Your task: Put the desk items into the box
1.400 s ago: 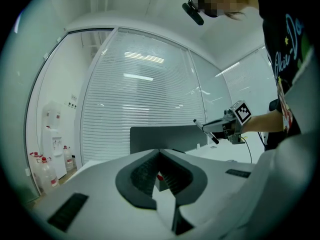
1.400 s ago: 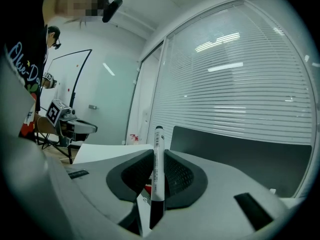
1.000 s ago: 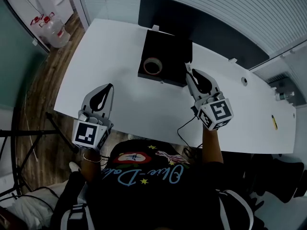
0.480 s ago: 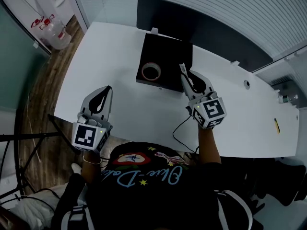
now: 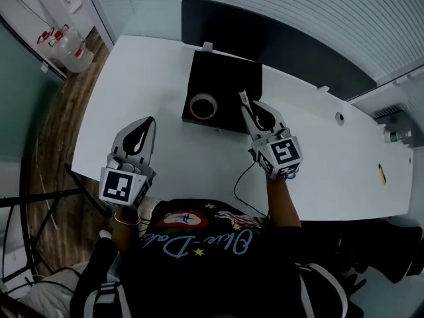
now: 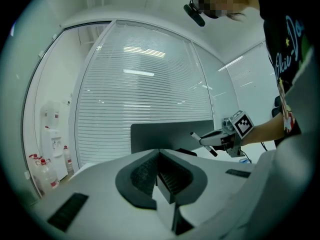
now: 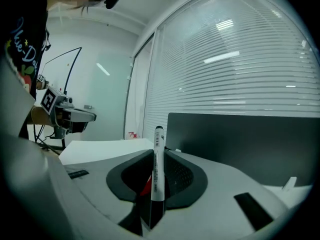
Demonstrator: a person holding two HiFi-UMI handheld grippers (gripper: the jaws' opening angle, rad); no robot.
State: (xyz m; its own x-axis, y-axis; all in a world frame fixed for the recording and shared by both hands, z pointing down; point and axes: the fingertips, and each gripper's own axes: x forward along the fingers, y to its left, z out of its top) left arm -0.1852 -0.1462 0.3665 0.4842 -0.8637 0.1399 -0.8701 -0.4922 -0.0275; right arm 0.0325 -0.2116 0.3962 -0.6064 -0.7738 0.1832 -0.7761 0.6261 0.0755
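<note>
— What's the right gripper [image 5: 252,111] got?

— A marker [image 7: 158,164], white barrel with a dark cap. The jaws are part-way closed and pressed on it from both sides, and the capped end sticks out past the tips. In the right gripper view it stands nearly straight up between the pads.

— Has it moved at all in the last second?

— Yes. A second ago that gripper was at the right-hand edge of the box [image 5: 225,78], with the marker just touching the rim line. Now it has come further left, and from overhead the tip of the marker sits over the right part of the box's opening. How high above the bottom it is, I can't tell. The grip looks the same as before.

— Anything in the box already?

— A roll of tape [image 5: 203,106], lying flat in the left half, well apart from the marker.

— And the other hand?

— The left gripper [image 5: 147,126] hasn't budged. It hangs over the near left corner of the white desk [image 5: 172,158], jaws closed together with nothing between them. A black cable [image 5: 242,177] trails across the desk below the right gripper.
</note>
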